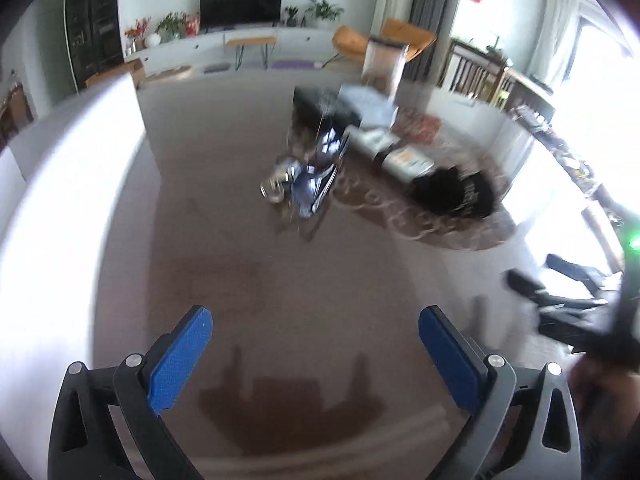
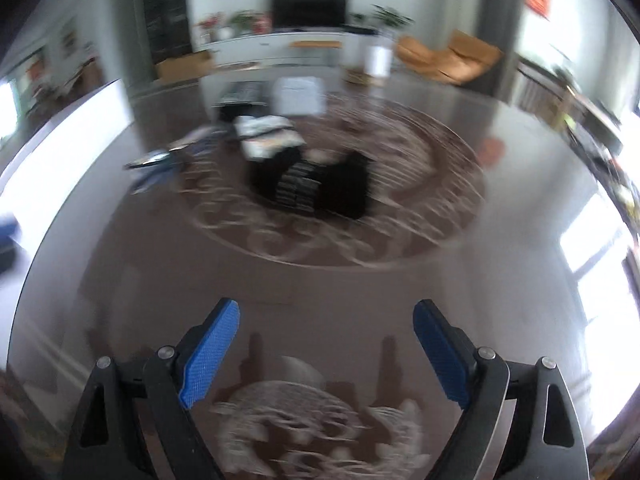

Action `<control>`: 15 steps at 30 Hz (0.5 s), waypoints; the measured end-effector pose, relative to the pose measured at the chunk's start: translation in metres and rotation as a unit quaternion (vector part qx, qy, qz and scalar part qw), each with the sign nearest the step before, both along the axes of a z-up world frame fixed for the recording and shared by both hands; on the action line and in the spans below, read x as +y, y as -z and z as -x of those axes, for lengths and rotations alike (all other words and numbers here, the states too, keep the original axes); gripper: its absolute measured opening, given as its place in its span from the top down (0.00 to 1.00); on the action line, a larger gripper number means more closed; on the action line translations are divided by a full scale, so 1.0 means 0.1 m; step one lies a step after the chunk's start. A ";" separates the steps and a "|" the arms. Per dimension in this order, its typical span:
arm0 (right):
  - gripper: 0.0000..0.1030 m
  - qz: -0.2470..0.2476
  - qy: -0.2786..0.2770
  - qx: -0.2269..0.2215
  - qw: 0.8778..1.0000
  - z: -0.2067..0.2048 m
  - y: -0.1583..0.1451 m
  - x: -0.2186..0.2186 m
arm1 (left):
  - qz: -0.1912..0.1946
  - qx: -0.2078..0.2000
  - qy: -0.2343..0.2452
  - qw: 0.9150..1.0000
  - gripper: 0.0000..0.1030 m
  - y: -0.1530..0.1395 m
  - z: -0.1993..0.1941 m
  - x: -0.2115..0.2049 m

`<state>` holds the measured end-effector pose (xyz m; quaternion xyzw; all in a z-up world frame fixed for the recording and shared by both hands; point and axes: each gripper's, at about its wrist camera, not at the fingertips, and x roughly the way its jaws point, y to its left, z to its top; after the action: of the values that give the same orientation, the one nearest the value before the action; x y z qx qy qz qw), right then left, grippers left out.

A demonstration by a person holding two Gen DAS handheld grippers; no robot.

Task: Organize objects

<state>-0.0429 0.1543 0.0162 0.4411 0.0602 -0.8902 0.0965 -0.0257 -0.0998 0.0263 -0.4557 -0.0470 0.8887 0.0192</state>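
Both grippers point down at a brown table (image 1: 224,240) and neither carries anything. The left gripper (image 1: 316,354) has its blue pads (image 1: 180,360) spread wide, with only bare tabletop and its own shadow between them. The right gripper (image 2: 326,350) is spread nearly as wide over a pale carved pattern (image 2: 312,424) near the table's near edge; its pads (image 2: 210,356) touch nothing.

The things to sort lie well ahead of both, toward the middle and far side of the table, on and beside a round patterned inlay (image 2: 400,216). A black bundle with pale lettering (image 2: 312,186) sits on the inlay, closest to the grippers. Beyond it is a pale, flat, packet-like thing (image 2: 268,138), then a white box (image 2: 298,94) and a dark box (image 2: 240,94) at the far edge. Left of the inlay, on plain tabletop, lies a shiny silver-blue heap (image 1: 316,176); motion blur hides what it is. A clear tall container (image 1: 382,66) stands at the far edge. A television (image 1: 240,6), plants and orange chairs (image 2: 448,58) line the wall behind.
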 end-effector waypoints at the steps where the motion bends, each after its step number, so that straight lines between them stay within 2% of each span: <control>1: 0.13 0.003 0.010 -0.005 1.000 0.04 0.01 0.05 | 0.008 -0.005 -0.008 1.000 0.00 0.10 0.10 0.02; 5: 0.13 0.021 0.019 -0.034 0.999 0.33 0.06 0.07 | 0.028 -0.001 -0.012 1.000 0.00 0.17 0.36 0.11; 8: 0.13 0.014 0.017 -0.027 0.999 0.43 0.12 0.04 | 0.059 -0.006 -0.008 0.998 0.00 0.22 0.51 0.16; 11: 0.07 0.000 0.006 -0.020 1.000 0.55 0.21 -0.04 | 0.053 -0.022 -0.006 0.998 0.00 0.32 0.63 0.16; 12: 0.01 0.001 0.004 -0.020 1.000 0.57 0.24 -0.04 | 0.053 -0.024 -0.007 0.998 0.00 0.34 0.66 0.16; 15: 0.00 0.001 0.003 -0.018 1.000 0.63 0.30 -0.07 | 0.050 -0.021 -0.009 0.998 0.00 0.36 0.71 0.15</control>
<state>-0.1063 0.1473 -0.0137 0.4573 0.0558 -0.8824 0.0956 -0.0965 -0.0851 -0.0101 -0.4742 -0.0071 0.8803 -0.0129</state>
